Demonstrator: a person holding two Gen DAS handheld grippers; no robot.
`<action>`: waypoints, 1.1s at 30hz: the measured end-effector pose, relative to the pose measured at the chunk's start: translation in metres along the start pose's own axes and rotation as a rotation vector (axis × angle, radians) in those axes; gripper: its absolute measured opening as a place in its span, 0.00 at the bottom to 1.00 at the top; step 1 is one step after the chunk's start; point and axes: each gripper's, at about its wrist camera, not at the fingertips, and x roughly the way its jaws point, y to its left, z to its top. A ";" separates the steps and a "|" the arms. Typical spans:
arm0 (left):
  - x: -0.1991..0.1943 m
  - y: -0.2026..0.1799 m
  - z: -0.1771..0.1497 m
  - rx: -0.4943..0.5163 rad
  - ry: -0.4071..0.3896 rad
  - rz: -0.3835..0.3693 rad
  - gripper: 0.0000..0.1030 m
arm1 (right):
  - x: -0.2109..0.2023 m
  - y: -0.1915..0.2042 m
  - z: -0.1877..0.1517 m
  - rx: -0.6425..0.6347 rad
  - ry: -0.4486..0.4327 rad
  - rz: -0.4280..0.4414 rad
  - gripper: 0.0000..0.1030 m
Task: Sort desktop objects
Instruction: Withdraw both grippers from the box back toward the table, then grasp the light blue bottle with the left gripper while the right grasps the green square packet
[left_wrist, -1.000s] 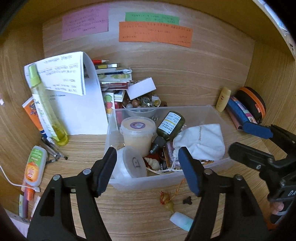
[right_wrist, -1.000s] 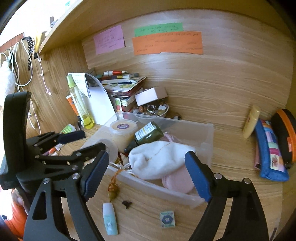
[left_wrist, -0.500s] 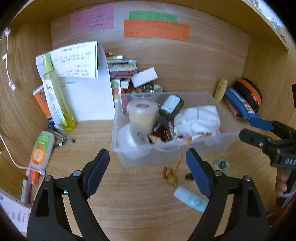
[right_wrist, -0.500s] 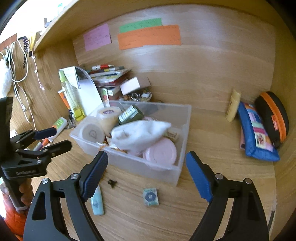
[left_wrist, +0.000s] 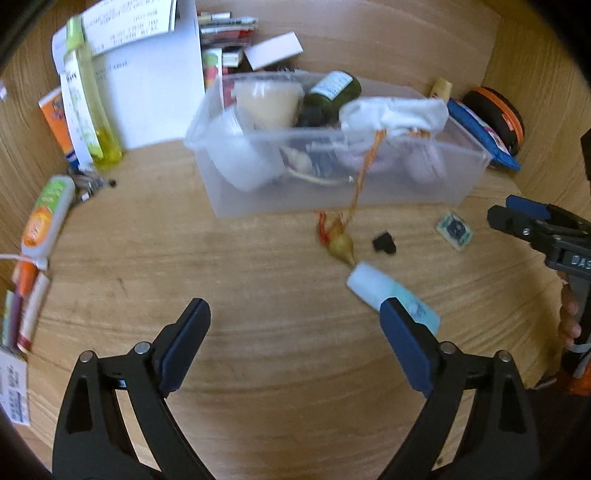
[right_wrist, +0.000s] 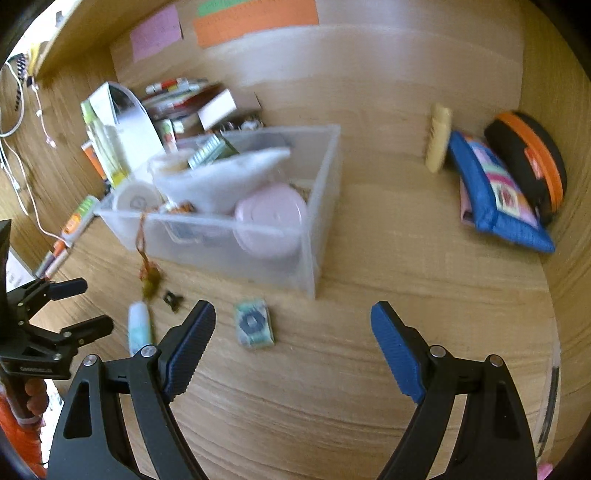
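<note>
step: reaching for loose items | left gripper (left_wrist: 295, 354) opening, nothing between jaws, tube (left_wrist: 391, 295) beside its right finger | right gripper (right_wrist: 293, 347) spread, empty, near packet (right_wrist: 254, 326) | bin (left_wrist: 332, 192) behind | next: centre over item, close

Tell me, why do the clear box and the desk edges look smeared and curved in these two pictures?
Left wrist view: the clear plastic bin is streaked by motion blur. Right wrist view: the same blur, while the fisheye lens bows the wooden desk and darkens the corners.

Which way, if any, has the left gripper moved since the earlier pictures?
Yes. The left gripper has come back and down from the clear bin toward the bare desk, jaws opening, nothing between them.
</note>
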 end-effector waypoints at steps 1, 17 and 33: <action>0.000 -0.001 -0.003 0.003 0.005 -0.008 0.91 | 0.003 -0.001 -0.003 0.002 0.011 -0.003 0.82; 0.015 -0.049 -0.007 0.194 0.035 -0.064 0.92 | 0.020 0.000 -0.010 -0.041 0.074 0.024 0.82; 0.025 -0.064 0.000 0.070 0.025 0.034 0.93 | 0.031 0.013 -0.006 -0.148 0.031 -0.033 0.80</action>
